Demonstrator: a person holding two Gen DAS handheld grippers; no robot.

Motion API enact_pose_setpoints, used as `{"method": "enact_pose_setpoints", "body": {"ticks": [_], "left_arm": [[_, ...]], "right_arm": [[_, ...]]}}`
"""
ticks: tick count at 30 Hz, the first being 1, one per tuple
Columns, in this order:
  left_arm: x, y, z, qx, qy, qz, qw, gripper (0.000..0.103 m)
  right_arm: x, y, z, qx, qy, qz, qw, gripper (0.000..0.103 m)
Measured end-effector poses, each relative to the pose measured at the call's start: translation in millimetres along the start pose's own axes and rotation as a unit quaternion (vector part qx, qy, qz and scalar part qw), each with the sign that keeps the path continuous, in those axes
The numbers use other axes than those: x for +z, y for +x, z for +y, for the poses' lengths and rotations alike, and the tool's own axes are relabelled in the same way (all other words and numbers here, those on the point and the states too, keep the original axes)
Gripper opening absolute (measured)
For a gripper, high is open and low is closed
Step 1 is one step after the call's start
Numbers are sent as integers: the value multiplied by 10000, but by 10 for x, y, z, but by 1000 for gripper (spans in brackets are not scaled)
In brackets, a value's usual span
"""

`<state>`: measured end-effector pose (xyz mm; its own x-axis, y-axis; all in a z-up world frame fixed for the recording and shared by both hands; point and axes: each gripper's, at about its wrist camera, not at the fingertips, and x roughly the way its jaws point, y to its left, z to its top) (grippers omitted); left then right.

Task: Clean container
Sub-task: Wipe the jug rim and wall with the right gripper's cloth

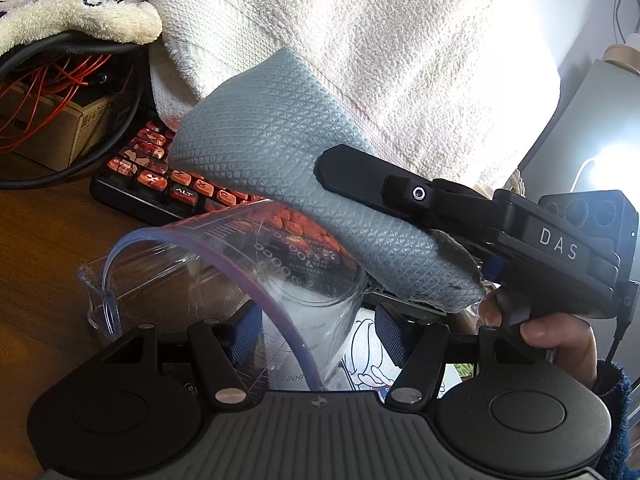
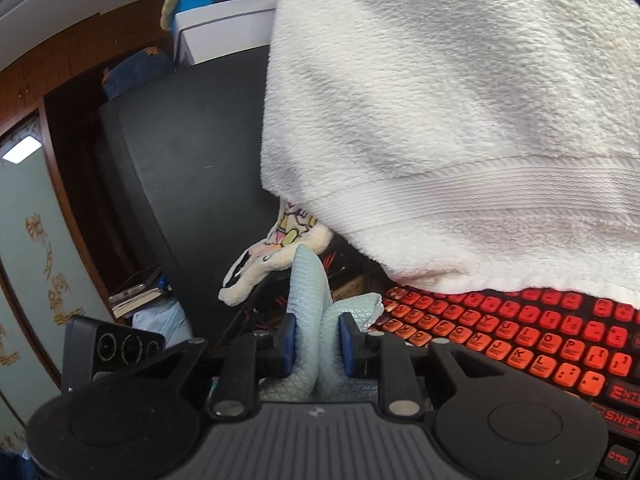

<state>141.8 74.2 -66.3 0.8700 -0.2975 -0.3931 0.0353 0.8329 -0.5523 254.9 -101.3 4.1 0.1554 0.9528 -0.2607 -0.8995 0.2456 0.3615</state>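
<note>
My left gripper is shut on a clear plastic measuring cup with printed scale marks, held tilted with its open rim toward the camera. My right gripper is shut on a grey-blue textured cloth. In the left wrist view the right gripper comes in from the right and holds the cloth just above and behind the cup, touching its far rim.
A black keyboard with orange-red keys lies on the wooden desk. A large white towel hangs above it. A cardboard box with red wires stands at the left. A dark monitor is behind.
</note>
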Motion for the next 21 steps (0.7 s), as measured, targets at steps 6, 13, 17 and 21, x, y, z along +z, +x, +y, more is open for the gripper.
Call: {"method": "enact_pose_setpoints", "body": {"ticks": [6, 13, 17, 21], "left_arm": [[0, -2, -2, 0, 0, 0, 10000, 62], [4, 4, -5, -1, -1, 0, 10000, 62], [6, 5, -6, 0, 0, 0, 10000, 62], [0, -4, 1, 0, 1, 1, 10000, 62]], "right_arm": [[-27, 71, 125, 212, -143, 108, 9996, 22], [-60, 123, 290, 471, -406, 238, 9978, 22], [-45, 86, 199, 355, -284, 176, 9988, 22], [-21, 39, 60, 164, -90, 71, 9998, 22]]}}
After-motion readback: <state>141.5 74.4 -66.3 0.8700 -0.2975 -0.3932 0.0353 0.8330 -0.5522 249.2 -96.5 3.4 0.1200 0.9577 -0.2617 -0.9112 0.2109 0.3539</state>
